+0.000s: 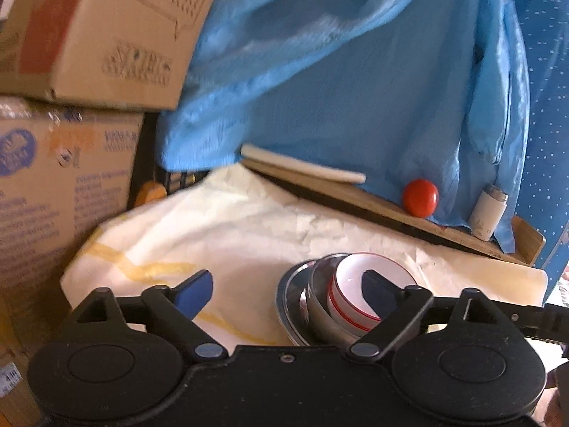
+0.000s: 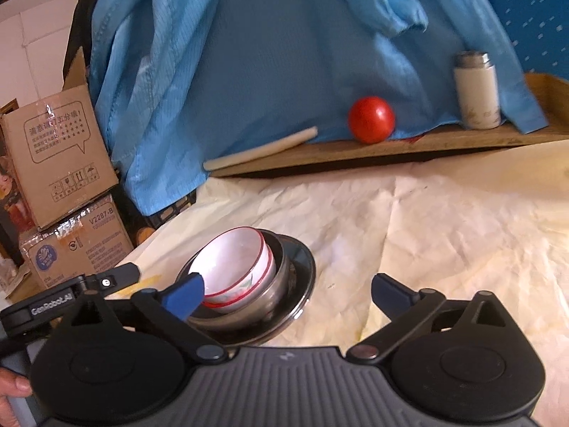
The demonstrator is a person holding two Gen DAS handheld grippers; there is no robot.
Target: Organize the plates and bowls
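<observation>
Now | left tongs [image 1: 290, 293] spread, low beside bowl [image 1: 359, 293] | right tongs [image 2: 288, 293] spread, beside stack

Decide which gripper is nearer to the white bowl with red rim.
Hard to call; both look about equally near. The left gripper has the white bowl by its right finger; the right gripper has it by its left finger.

Ahead of your fingers, beyond the wrinkled cream cloth [image 2: 444, 220], a red ball [image 2: 371, 119] and white flask [image 2: 476, 89] stand on a wooden board [image 2: 462, 142]; cardboard boxes [image 1: 60, 192] stack far left.
</observation>
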